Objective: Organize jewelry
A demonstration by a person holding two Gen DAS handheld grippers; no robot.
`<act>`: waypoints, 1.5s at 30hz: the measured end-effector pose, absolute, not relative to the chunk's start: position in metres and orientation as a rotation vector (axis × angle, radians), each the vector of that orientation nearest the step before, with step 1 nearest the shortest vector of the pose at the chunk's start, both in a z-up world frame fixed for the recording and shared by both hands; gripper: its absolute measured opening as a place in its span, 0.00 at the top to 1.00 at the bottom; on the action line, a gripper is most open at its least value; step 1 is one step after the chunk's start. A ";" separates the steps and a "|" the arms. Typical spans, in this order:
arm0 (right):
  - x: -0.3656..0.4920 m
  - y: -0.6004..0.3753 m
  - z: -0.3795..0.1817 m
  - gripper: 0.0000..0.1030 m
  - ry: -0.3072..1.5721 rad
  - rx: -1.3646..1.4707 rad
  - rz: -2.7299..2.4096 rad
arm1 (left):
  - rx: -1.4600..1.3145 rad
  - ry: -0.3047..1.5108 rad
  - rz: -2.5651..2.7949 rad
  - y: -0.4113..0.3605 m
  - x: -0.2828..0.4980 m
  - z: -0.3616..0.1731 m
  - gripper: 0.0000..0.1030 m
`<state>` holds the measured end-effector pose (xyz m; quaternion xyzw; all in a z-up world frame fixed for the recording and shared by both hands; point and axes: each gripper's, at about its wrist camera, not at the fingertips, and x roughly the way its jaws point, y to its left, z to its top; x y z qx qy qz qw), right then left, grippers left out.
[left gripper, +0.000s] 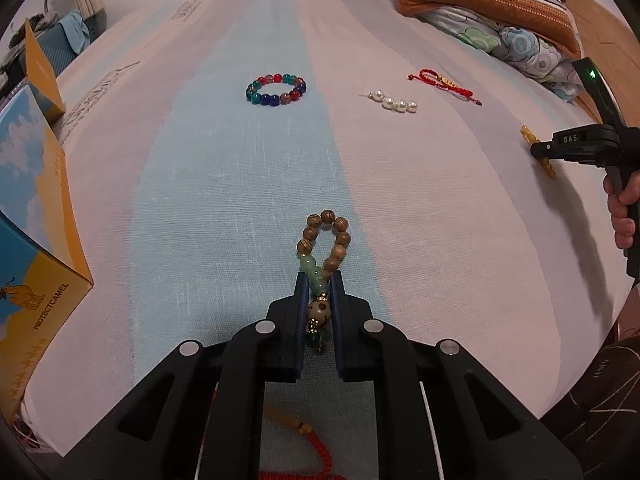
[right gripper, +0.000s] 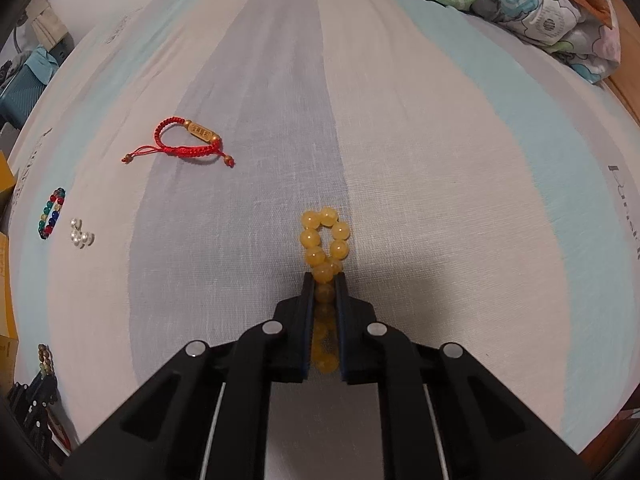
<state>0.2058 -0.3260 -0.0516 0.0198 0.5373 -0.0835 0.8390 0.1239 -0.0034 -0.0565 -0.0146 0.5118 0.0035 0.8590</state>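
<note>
Two claws clamped — left gripper [left gripper: 319,280] pinching wooden bracelet [left gripper: 325,242], right gripper [right gripper: 324,280] yellow bracelet [right gripper: 325,240].

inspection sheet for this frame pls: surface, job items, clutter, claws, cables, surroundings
Surface: striped bedsheet, pale blue, grey and white bands.
Job's things: wooden bead bracelet in left claw; yellow bead bracelet in right claw; multicolour glass bead bracelet, pearl piece and red cord bracelet lying loose, apart from each other.
Clutter: orange bead strand under the left claw body.
Claws: both shut on their bracelets, loops resting on the sheet.
Cables: nothing seen.
Surroundings: camel-print box at left edge; folded bedding far right.
</note>
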 end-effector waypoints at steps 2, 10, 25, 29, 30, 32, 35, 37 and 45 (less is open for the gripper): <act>0.203 -0.325 -0.050 0.91 1.133 0.042 -0.176 | -0.027 1.070 0.007 -0.003 0.123 -0.054 0.90; 0.194 -0.320 -0.039 0.91 1.099 0.043 -0.165 | -0.034 1.073 0.005 -0.001 0.120 -0.049 0.90; 0.178 -0.306 -0.010 0.91 1.049 0.033 -0.150 | -0.024 1.052 0.009 -0.001 0.113 -0.026 0.90; 0.175 -0.305 -0.002 0.91 1.036 0.029 -0.146 | -0.031 1.046 0.010 0.000 0.111 -0.019 0.90; 0.173 -0.303 0.000 0.91 1.031 0.029 -0.145 | -0.030 1.043 0.010 0.001 0.111 -0.017 0.90; 0.170 -0.301 0.004 0.91 1.025 0.029 -0.143 | -0.028 1.036 0.011 0.001 0.110 -0.012 0.90; 0.166 -0.296 0.011 0.91 1.014 0.024 -0.139 | -0.027 1.026 0.014 0.001 0.109 -0.005 0.90; 0.163 -0.292 0.015 0.91 1.007 0.022 -0.135 | -0.024 1.018 0.013 0.001 0.109 0.000 0.90; 0.155 -0.274 0.035 0.91 0.975 0.001 -0.117 | -0.019 0.984 0.027 0.006 0.106 0.021 0.90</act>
